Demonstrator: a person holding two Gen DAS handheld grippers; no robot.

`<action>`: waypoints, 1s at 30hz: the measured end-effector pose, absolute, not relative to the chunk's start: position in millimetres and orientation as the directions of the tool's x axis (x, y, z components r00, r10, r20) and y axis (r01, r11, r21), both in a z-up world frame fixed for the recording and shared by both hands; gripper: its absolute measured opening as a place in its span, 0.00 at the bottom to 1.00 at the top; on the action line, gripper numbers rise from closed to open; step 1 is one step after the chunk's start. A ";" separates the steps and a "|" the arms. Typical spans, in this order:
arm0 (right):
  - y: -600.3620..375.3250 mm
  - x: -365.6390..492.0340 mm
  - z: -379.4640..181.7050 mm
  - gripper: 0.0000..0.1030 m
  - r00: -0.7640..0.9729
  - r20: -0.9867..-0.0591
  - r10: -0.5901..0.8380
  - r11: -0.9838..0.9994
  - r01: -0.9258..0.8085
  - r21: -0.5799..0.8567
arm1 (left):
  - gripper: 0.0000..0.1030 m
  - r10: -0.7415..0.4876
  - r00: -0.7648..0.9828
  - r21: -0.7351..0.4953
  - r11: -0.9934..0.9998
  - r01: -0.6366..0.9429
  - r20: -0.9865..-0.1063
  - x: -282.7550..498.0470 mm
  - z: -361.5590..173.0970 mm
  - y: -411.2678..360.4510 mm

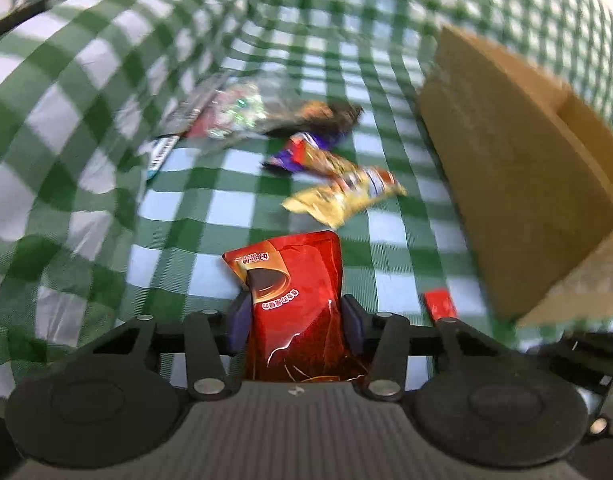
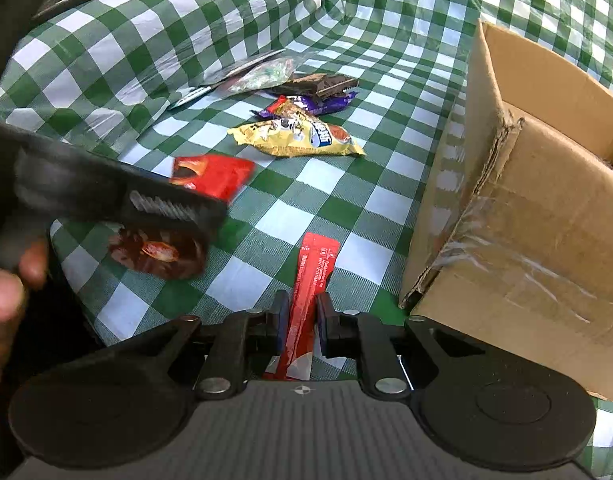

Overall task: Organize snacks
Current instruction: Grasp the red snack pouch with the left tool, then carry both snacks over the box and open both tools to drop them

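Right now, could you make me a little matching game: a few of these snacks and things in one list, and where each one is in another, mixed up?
Things:
1. red snack pouch
2. slim red stick packet
3. yellow snack bag
4. cardboard box

Places:
A. lying loose on the checked cloth
B. between the left gripper fingers
C. standing open on the right side
D. between the right gripper fingers

Pairs: 1-B, 2-D, 3-A, 4-C
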State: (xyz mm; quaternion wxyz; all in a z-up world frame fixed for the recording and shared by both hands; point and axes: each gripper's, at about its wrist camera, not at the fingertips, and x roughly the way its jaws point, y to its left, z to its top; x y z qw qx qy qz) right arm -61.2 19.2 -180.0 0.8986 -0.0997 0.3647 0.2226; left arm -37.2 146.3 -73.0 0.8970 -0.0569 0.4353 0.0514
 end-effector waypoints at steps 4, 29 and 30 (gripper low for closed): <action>17.5 -62.9 -176.5 0.15 0.644 -0.683 0.345 0.879 -0.476 -0.005 | 0.51 0.011 0.631 -0.116 0.980 -0.159 -0.776 -37.7 -67.2 154.6; -7.4 -89.4 -78.4 0.15 0.754 -0.420 0.505 0.824 -0.566 -0.025 | 0.51 0.068 0.780 -0.114 0.978 -0.177 -0.622 -55.4 -32.8 156.6; -17.5 -88.3 -70.4 0.15 0.765 -0.400 0.505 0.829 -0.559 -0.023 | 0.51 0.065 0.782 -0.115 0.978 -0.173 -0.620 -56.0 -32.2 156.1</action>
